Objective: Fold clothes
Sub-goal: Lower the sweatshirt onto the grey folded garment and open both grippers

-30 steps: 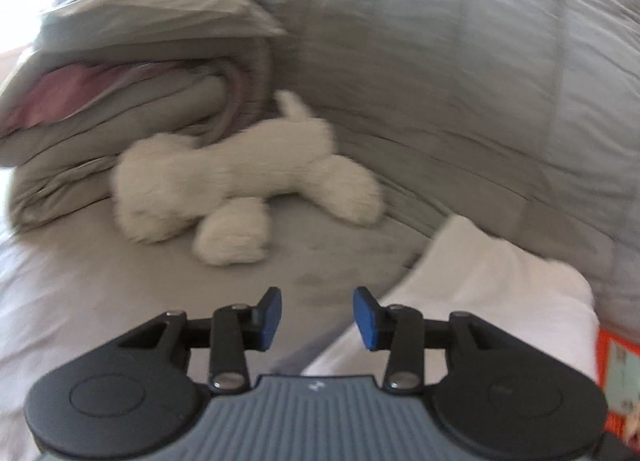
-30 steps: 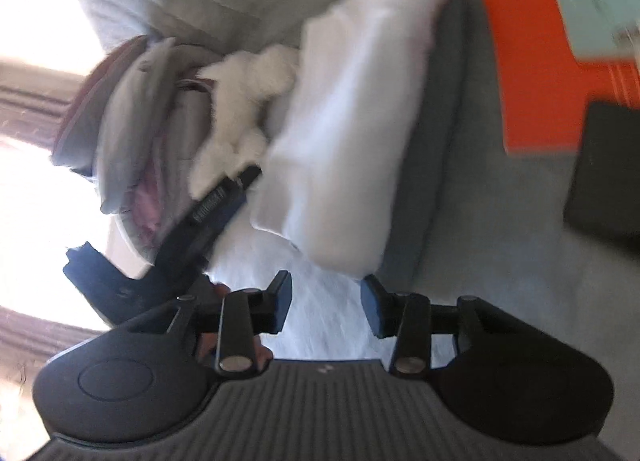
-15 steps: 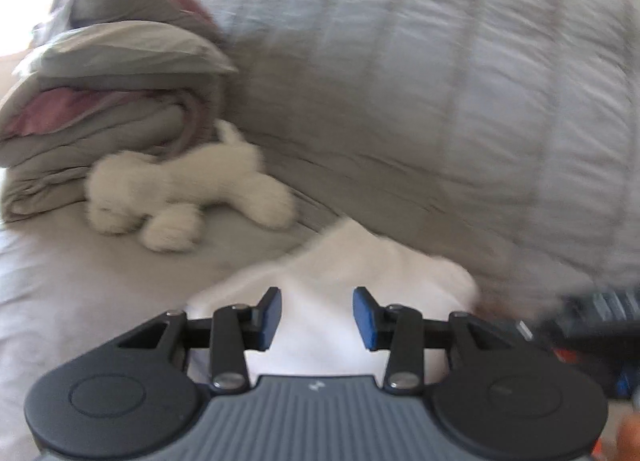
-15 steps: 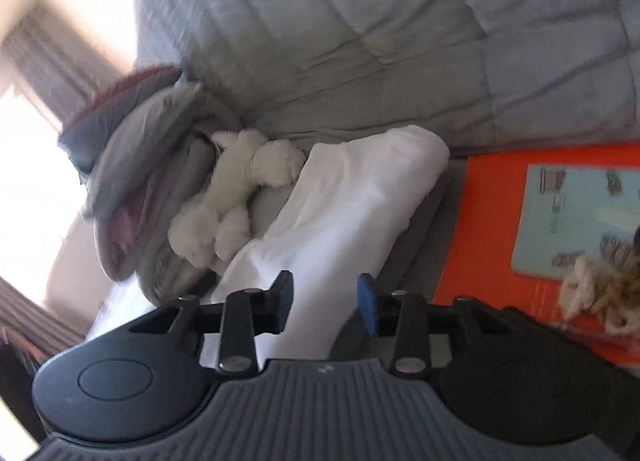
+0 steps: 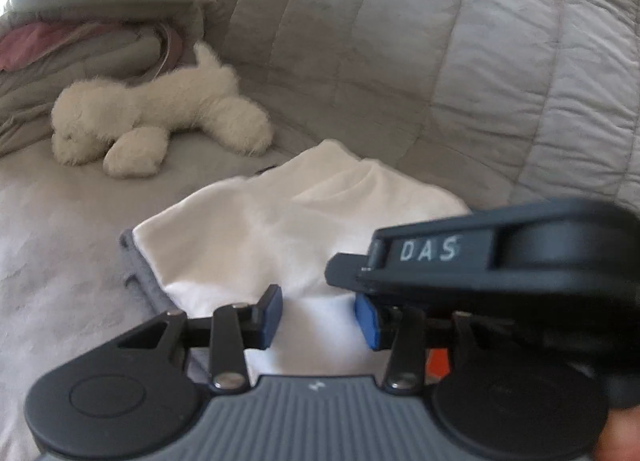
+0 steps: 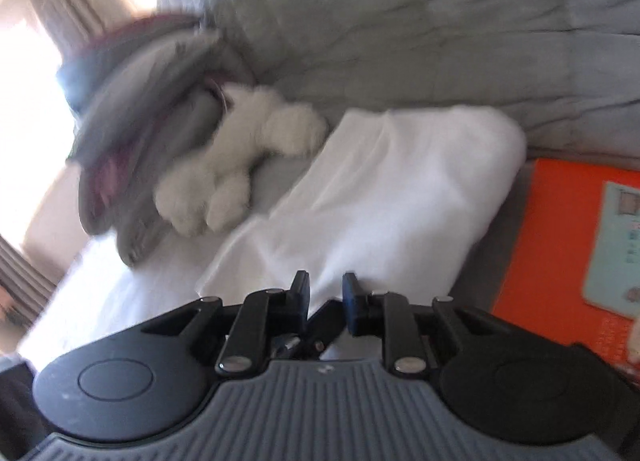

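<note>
White garment (image 5: 280, 229), one, folded, just ahead of left gripper (image 5: 318, 319), part open, empty. Right gripper (image 6: 326, 295) closing, narrow gap, nothing pinched. One plush toy (image 5: 160, 117) beyond.

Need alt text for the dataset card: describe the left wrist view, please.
The left gripper, jaws apart, hovers over the near edge of a folded white garment on a grey bed. The right gripper reaches in from the right. Behind lie a white plush toy, stacked bedding and a quilted grey duvet.
</note>
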`<state>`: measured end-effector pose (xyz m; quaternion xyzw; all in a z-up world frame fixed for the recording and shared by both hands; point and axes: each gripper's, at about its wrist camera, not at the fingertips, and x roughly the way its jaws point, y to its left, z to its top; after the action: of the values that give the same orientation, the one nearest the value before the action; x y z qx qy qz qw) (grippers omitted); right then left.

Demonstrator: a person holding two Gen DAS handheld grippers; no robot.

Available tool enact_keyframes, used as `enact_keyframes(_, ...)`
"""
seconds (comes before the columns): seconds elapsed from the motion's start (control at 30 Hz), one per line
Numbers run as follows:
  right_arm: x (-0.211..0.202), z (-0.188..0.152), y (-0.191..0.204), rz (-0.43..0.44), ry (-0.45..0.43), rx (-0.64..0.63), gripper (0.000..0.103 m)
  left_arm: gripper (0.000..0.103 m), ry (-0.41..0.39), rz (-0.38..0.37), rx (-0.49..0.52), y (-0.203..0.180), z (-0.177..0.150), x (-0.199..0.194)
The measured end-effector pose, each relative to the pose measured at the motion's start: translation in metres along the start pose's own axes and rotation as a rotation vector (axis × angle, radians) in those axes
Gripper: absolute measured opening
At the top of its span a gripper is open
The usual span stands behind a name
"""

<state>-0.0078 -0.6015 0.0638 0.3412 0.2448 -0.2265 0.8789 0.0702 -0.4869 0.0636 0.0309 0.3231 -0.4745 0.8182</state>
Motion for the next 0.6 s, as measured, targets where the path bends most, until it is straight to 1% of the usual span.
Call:
enact_keyframes(0.07, 0.007, 0.000, -0.003, 0.007, 0.004, 0.038, 0.018, 0.043, 0.006, -0.027, 0.021, 0.002, 0.001, -0.003)
enact_keyframes(0.1, 0.007, 0.001, -0.005, 0.006, 0.005, 0.050, 0.018, 0.044, 0.003, -0.017, 0.033, 0.002, 0.003, -0.004)
enact_keyframes(0.17, 0.005, 0.003, -0.009, 0.012, 0.003, 0.069, 0.018, 0.047, -0.007, 0.026, 0.057, 0.000, 0.006, -0.007)
enact_keyframes(0.2, 0.003, 0.003, -0.011, 0.014, -0.006, 0.078, 0.018, 0.047, -0.012, 0.047, 0.068, -0.001, 0.008, -0.009)
enact_keyframes(0.27, 0.001, 0.005, -0.013, 0.003, -0.022, 0.097, 0.018, 0.046, -0.005, 0.109, 0.056, 0.004, 0.011, -0.007)
enact_keyframes(0.33, -0.004, 0.007, -0.015, 0.002, -0.034, 0.120, 0.018, 0.046, 0.017, 0.127, 0.019, 0.013, 0.011, -0.001)
enact_keyframes(0.37, -0.007, 0.009, -0.015, 0.003, -0.035, 0.124, 0.022, 0.047, 0.022, 0.132, 0.017, 0.015, 0.011, 0.001)
enact_keyframes(0.43, -0.014, 0.012, -0.011, -0.010, -0.028, 0.087, 0.028, 0.047, 0.026, 0.153, 0.052, 0.011, 0.013, 0.002)
enact_keyframes(0.5, -0.023, 0.015, -0.009, -0.052, -0.044, 0.047, 0.030, 0.050, 0.032, 0.183, 0.075, 0.007, 0.016, 0.002)
enact_keyframes(0.57, -0.030, 0.015, -0.011, -0.108, -0.068, 0.037, 0.042, 0.055, 0.036, 0.211, 0.051, 0.009, 0.017, 0.003)
enact_keyframes(0.6, -0.032, 0.015, -0.012, -0.132, -0.072, 0.038, 0.043, 0.056, 0.037, 0.220, 0.032, 0.010, 0.017, 0.003)
